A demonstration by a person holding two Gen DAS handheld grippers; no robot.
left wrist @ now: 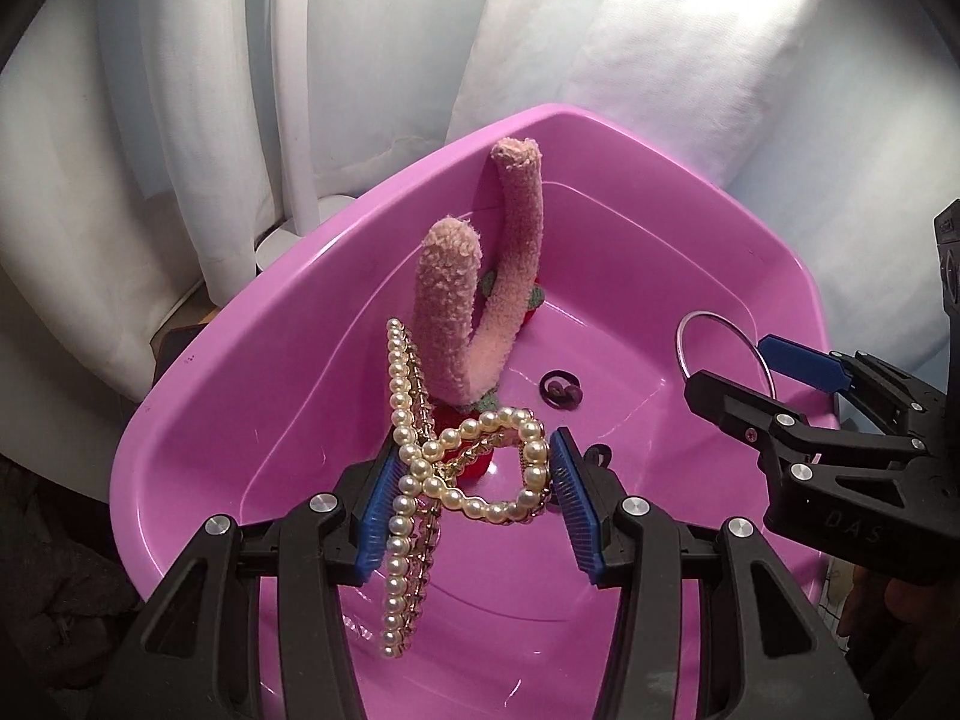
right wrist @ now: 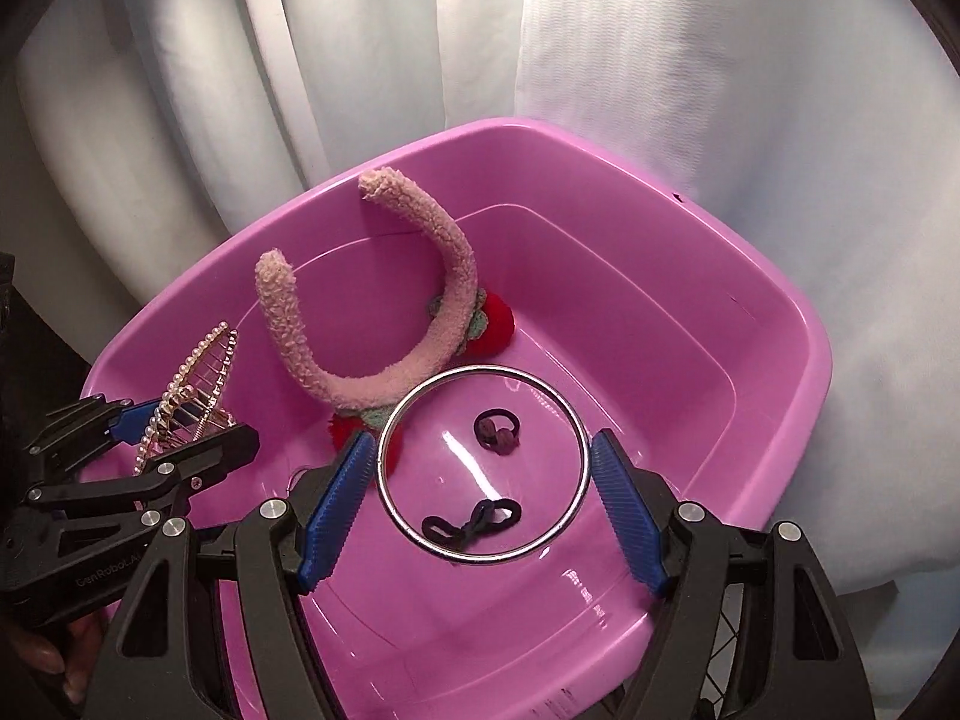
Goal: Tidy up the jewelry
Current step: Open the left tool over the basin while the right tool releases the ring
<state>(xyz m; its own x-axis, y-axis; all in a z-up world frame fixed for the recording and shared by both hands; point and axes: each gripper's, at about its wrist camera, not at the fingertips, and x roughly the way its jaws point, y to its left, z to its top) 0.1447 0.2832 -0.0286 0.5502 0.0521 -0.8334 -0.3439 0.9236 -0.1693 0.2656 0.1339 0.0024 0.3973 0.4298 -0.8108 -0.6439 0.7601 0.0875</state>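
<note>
Hovering over a pink plastic tub (right wrist: 780, 324), two hand-held grippers each carry one accessory. The left gripper (left wrist: 474, 498) has its blue pads pressed against a pearl-and-gold hair clip (left wrist: 420, 480), held above the tub's near side. The right gripper (right wrist: 483, 498) spans a thin silver metal bangle (right wrist: 483, 462) between widely spread pads; the ring seems lightly pinched at both sides, though contact on the right pad is hard to confirm.

Already lying in the tub are a fuzzy pink headband (right wrist: 366, 384) with red strawberry pompoms (it leans against the far wall), a small dark hair tie (right wrist: 497, 425) and a black looped hair tie (right wrist: 471, 521).

The step in hand appears to be dropping both pieces in. Next, each gripper would need lowering and opening, clear of the headband.
</note>
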